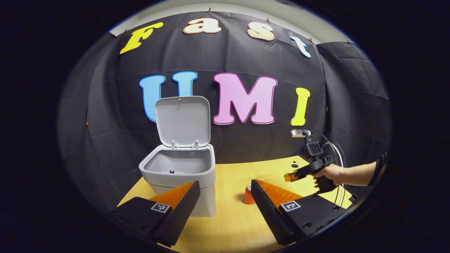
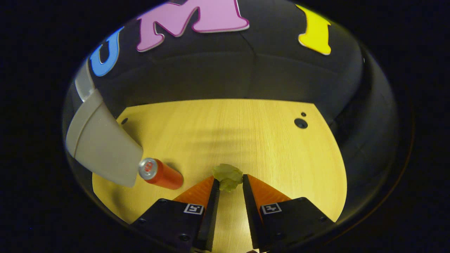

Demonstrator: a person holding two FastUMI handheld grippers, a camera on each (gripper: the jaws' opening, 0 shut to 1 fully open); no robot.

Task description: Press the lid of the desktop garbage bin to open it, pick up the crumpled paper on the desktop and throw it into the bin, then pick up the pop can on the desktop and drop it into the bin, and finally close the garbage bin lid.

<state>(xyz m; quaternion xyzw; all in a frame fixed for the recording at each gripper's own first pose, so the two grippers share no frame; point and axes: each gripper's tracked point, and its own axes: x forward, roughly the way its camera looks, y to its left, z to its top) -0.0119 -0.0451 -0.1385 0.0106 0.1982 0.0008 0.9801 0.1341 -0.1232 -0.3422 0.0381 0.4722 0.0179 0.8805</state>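
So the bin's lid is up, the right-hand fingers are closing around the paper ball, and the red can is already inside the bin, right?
Not quite: the red can still stands on the table beside the bin, as the right gripper view shows. The lid is up, and the right gripper fingers flank the paper ball.

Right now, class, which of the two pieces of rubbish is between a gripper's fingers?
The crumpled paper, between the right gripper fingers at their tips. The pop can stands apart on the table, beside the open bin.
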